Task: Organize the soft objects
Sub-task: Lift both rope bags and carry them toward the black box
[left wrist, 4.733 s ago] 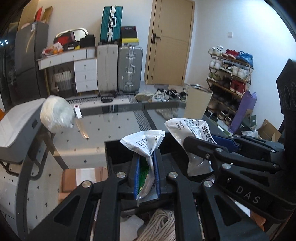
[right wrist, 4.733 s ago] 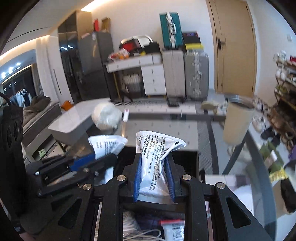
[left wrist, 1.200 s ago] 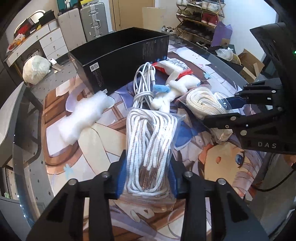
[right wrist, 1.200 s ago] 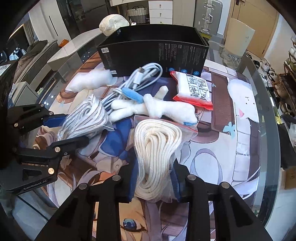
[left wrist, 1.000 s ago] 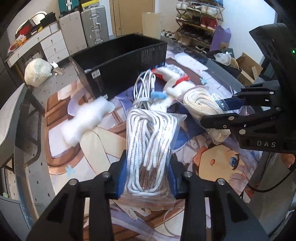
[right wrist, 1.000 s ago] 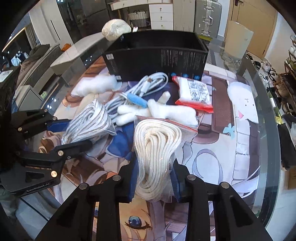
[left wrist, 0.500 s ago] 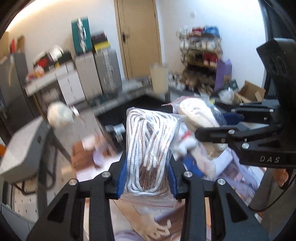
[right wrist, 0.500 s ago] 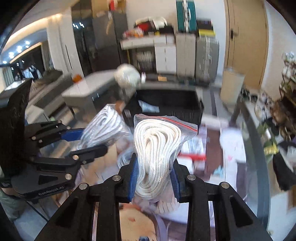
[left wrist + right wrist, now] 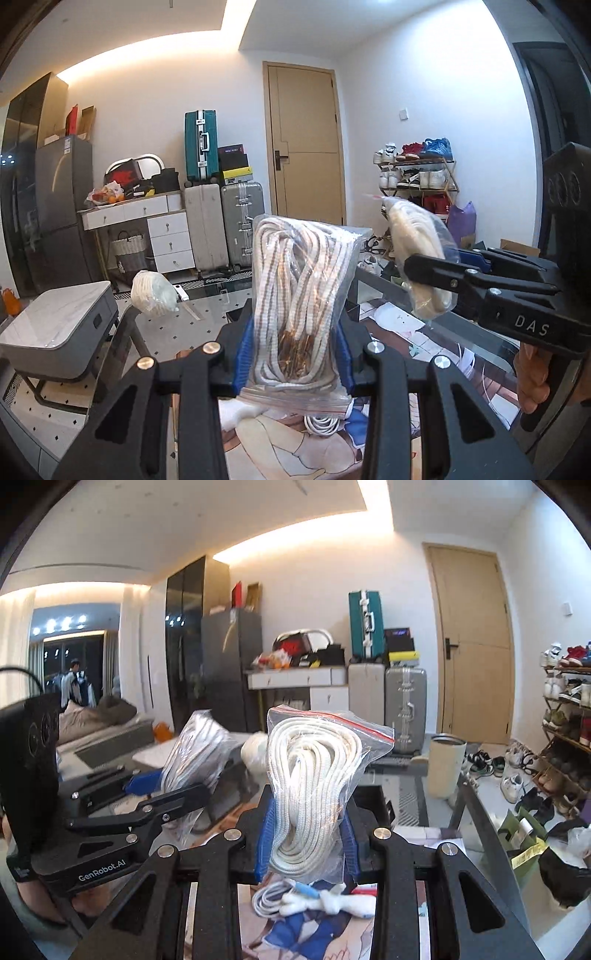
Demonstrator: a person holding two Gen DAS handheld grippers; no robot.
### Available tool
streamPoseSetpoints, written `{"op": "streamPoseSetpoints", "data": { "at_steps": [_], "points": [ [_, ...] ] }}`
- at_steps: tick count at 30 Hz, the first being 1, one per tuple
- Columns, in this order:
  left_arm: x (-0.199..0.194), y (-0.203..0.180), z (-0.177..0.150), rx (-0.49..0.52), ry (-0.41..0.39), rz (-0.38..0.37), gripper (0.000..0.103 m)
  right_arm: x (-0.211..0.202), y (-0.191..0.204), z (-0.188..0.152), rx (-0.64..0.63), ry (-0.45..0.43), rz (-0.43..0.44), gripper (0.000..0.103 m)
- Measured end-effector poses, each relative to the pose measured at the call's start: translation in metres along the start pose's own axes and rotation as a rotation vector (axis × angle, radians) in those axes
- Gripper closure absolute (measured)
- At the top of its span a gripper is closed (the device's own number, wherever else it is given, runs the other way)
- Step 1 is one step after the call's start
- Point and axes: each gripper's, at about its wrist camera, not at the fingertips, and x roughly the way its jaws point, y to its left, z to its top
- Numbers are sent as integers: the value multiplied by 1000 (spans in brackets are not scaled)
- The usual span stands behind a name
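bagged white rope (image 9: 310,790) in right claw (image 9: 306,840), striped-cord bag (image 9: 195,749) in left claw (image 9: 173,790)

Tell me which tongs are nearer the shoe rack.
Right. The right tongs, gripping a bag of white rope, are on the shoe rack side; the left tongs sit beyond them, farther away.

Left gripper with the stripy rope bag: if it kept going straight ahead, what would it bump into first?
Probably the black box just ahead and a little below the left gripper, which holds the stripy rope bag. It might pass above it toward the suitcases; depth is hard to judge.
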Motion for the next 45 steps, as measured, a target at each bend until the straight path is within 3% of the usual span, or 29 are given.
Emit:
{"op": "streamPoseSetpoints", "data": {
  "at_steps": [4,22,36,39,45],
  "points": [
    [4,2,-2,-11,9,5,67,-4,4,1,-21,-25,-19,71],
    [10,-2,5,-29,31,4,67,5,0,0,-16,21,21,71],
    [32,20,36,-110,-11,72,67,30,1,45,-22,-62,17,71],
    [45,27,39,-153,22,44,67,38,1,58,-39,-89,10,71],
    [75,28,39,-170,42,74,67,68,-10,64,10,-38,-5,71]
  ]
}}
